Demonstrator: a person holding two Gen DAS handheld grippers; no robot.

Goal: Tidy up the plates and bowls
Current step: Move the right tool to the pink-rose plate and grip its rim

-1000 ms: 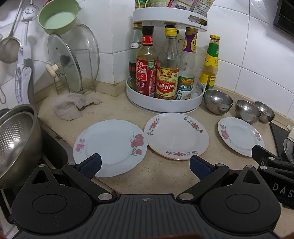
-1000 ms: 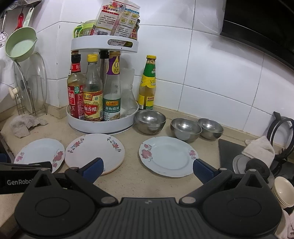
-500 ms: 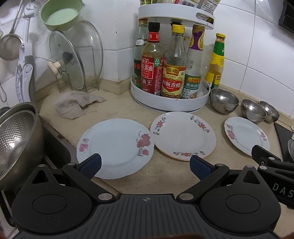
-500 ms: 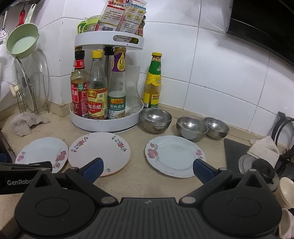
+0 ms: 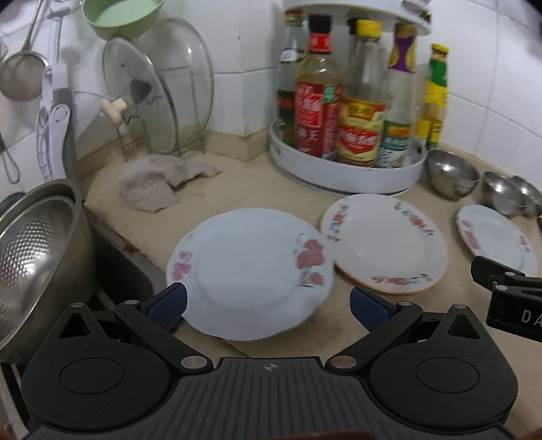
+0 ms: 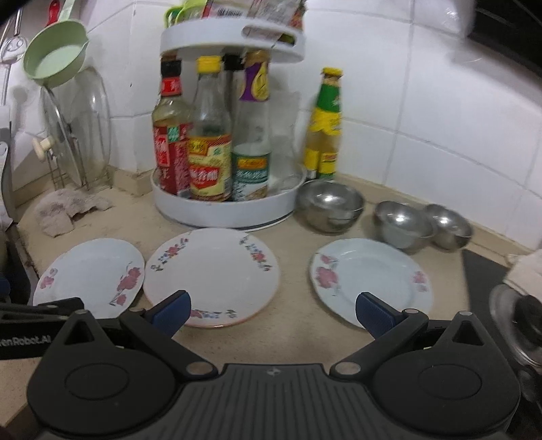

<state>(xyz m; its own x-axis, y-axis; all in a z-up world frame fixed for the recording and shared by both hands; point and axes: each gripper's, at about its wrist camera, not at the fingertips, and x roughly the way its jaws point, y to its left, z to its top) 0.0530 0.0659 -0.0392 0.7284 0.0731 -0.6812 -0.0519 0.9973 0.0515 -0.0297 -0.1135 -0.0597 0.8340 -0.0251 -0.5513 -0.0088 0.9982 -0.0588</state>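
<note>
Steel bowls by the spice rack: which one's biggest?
The steel bowl right beside the white turntable rack, below the green-capped bottle. It is clearly wider than the two smaller bowls further right toward the stove.

You see only part of the strainer (image 5: 30, 250) in the left wrist view: the frame's left edge cuts it off. The top shelf of the bottle rack (image 5: 359, 6) runs out of the top edge. The bottle labels (image 5: 355, 135) are too blurred for you to read. In the right wrist view the cloth (image 6: 528, 270) and the glass lid (image 6: 521, 325) at the right edge are cut off and smeared, and the packets (image 6: 261, 8) on the top shelf are cropped.
</note>
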